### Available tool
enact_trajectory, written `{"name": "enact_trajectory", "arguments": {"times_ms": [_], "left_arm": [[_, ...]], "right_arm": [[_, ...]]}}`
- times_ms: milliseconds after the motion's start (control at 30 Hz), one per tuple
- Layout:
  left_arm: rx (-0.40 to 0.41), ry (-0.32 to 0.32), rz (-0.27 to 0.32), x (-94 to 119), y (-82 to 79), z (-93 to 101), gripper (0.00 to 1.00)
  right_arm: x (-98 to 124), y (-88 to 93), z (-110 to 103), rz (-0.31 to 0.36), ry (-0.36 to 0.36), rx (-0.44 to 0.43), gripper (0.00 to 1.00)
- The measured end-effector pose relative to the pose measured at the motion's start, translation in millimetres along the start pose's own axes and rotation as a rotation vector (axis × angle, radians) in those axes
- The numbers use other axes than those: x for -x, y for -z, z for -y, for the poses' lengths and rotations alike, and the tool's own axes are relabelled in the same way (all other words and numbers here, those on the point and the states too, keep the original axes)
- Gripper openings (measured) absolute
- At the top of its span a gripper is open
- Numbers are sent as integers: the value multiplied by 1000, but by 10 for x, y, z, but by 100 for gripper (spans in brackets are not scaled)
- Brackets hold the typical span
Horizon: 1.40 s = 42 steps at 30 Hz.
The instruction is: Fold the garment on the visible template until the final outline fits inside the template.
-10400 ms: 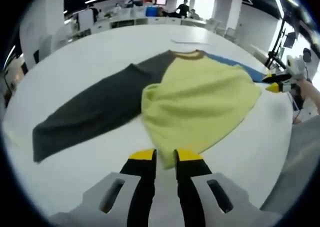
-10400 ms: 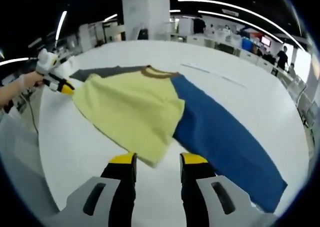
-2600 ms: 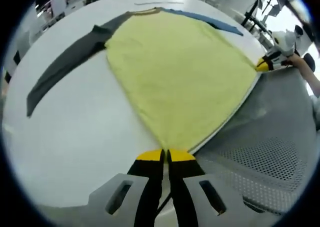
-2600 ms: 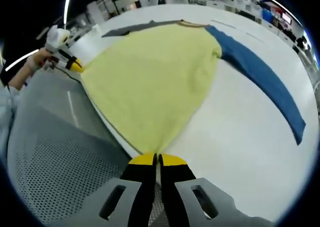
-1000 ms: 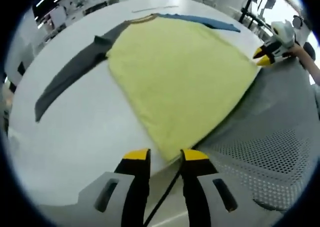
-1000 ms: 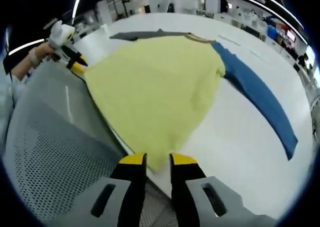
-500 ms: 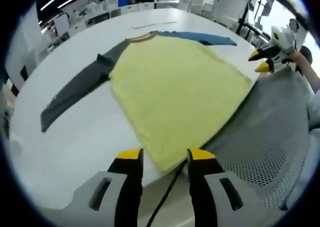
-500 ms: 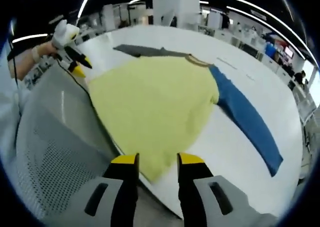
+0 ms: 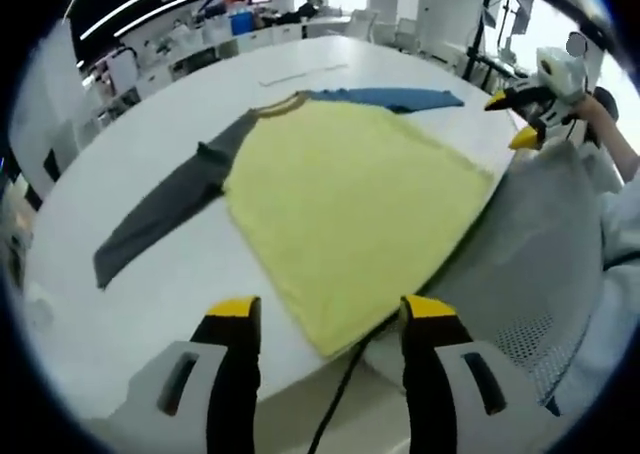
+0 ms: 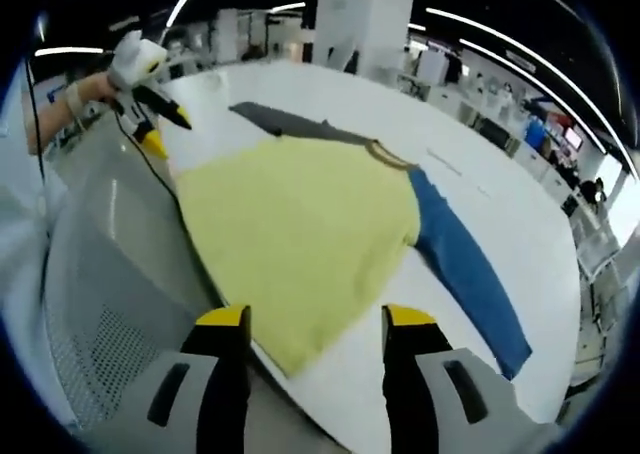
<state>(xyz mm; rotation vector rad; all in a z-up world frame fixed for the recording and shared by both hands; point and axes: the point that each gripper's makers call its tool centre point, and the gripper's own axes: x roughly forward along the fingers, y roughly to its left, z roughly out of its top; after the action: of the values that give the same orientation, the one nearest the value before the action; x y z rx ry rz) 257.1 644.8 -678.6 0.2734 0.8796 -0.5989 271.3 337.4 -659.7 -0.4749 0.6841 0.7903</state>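
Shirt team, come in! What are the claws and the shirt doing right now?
Left claw open, holding nothing. Right claw open, holding nothing. Shirt flat on white table, sleeves spread, unfolded. Nothing in the way.

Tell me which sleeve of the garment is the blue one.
The blue sleeve is the one running out to the right of the yellow body in the right gripper view; the other sleeve, on the opposite side, is dark grey.
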Motion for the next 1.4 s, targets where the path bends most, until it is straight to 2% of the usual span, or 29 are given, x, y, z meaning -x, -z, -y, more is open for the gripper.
{"name": "enact_trajectory", "arguments": {"times_ms": [200, 333, 533, 667, 767, 900, 1033, 1400], "left_arm": [[-8, -1, 8, 53, -34, 22, 58], [-16, -6, 34, 109, -100, 29, 60], [-36, -22, 66, 165, -201, 36, 67], [-48, -18, 85, 209, -257, 55, 70], [-57, -16, 101, 209, -285, 58, 77], [-68, -16, 97, 220, -271, 45, 80], [-83, 9, 108, 249, -268, 60, 83], [-108, 32, 125, 290, -301, 19, 92]], "right_arm": [[79, -89, 36, 25, 16, 13, 58], [127, -141, 51, 41, 27, 30, 60], [189, -243, 85, 78, 43, 37, 64], [236, -284, 91, 88, 56, 46, 70], [275, -303, 118, 100, 69, 40, 73], [349, -333, 104, 109, 89, 32, 74], [381, -358, 66, 116, 102, 14, 80], [365, -405, -59, 103, 124, -15, 87]]}}
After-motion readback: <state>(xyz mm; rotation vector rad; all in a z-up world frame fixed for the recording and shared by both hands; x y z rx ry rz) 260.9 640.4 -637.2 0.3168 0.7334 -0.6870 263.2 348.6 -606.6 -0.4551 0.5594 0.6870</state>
